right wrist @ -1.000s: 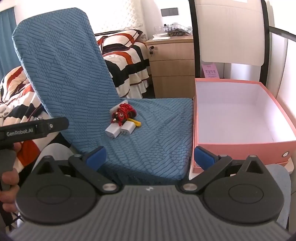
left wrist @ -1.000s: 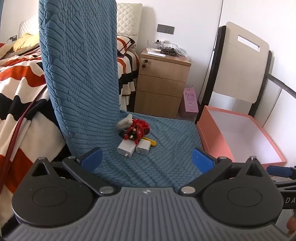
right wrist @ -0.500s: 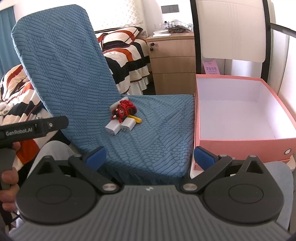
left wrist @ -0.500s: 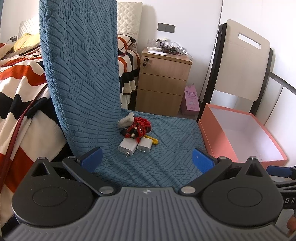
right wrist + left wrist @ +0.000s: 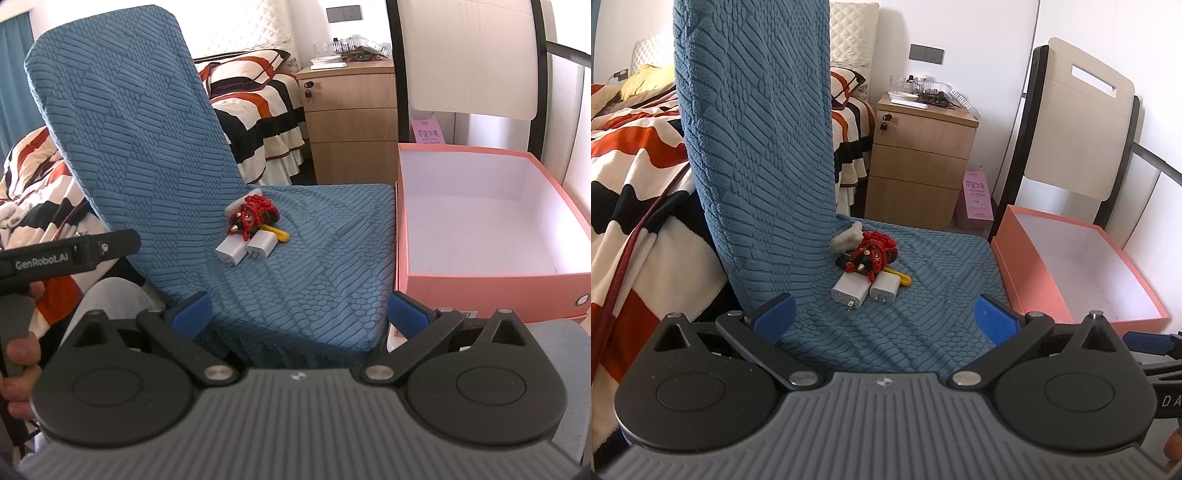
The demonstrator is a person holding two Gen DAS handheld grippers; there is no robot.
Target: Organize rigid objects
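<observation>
A small pile lies on the blue chair seat (image 5: 923, 295): a red and black toy figure (image 5: 870, 254), two white plug chargers (image 5: 849, 290) (image 5: 884, 287), a yellow piece (image 5: 899, 277) and a white fuzzy item (image 5: 846, 238). The pile also shows in the right wrist view, with the toy (image 5: 253, 218) and the chargers (image 5: 232, 251) (image 5: 260, 247). An open pink box (image 5: 480, 218) with a white inside stands right of the seat, empty. My left gripper (image 5: 884, 317) is open, short of the pile. My right gripper (image 5: 301, 314) is open, near the seat's front edge.
The chair's tall blue back (image 5: 753, 129) rises left of the pile. A striped bed (image 5: 631, 155) is at left, a wooden nightstand (image 5: 919, 155) behind, and a folding chair back (image 5: 1082, 129) behind the box. The left gripper's handle (image 5: 66, 254) shows in the right wrist view.
Both views have shifted slightly; the pile and the pink box sit a little lower and nearer in frame. Both grippers stay open and empty.
</observation>
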